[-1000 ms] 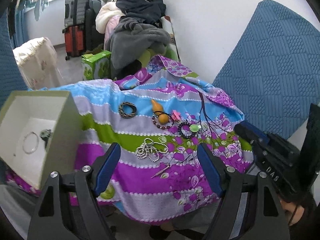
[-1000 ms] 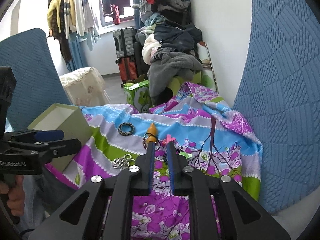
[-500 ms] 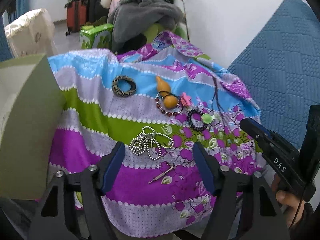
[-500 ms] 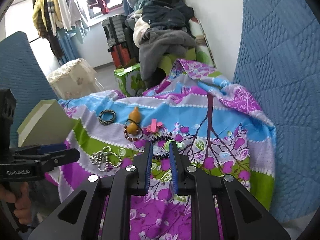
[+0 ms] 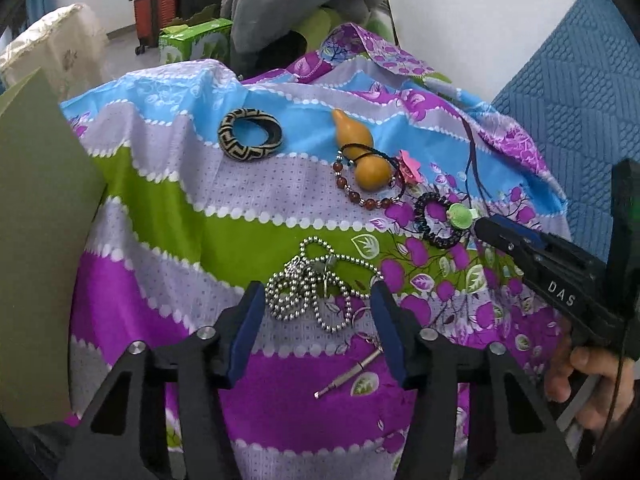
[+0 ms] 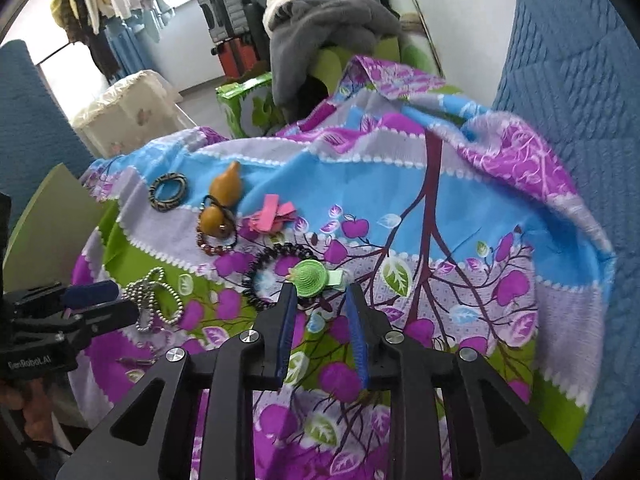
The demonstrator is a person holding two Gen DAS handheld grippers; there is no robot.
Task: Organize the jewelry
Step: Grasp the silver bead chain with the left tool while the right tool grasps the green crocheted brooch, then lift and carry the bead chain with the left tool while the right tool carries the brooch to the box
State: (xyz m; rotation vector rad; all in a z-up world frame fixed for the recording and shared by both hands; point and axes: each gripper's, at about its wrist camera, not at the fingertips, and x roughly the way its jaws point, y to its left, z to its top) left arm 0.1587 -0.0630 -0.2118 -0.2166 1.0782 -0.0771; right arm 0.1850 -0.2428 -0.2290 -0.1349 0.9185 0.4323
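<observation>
Jewelry lies on a colourful floral cloth [image 5: 168,208]. My left gripper [image 5: 318,300] is open, its fingers either side of a silver ball-chain necklace [image 5: 316,292], just above it. My right gripper [image 6: 320,300] is open right in front of a green hat-shaped clip [image 6: 310,276] lying on a black beaded bracelet [image 6: 264,276]. Farther back lie a patterned bangle [image 5: 250,133], an orange gourd [image 5: 362,152] inside a red bead bracelet [image 5: 360,196], and a pink clip [image 6: 270,216]. The green box [image 5: 36,220] stands at the left; its inside is hidden.
A small metal pin [image 5: 348,372] lies on the cloth near my left gripper. A blue cushion [image 6: 580,80] stands at the right. Behind the table are a clothes pile [image 6: 328,28], suitcases [image 6: 228,12] and a green carton [image 6: 248,104].
My left gripper moved forward and down over the ball-chain necklace; the box slid out to the left edge. My right gripper moved down to the green clip and opened from shut.
</observation>
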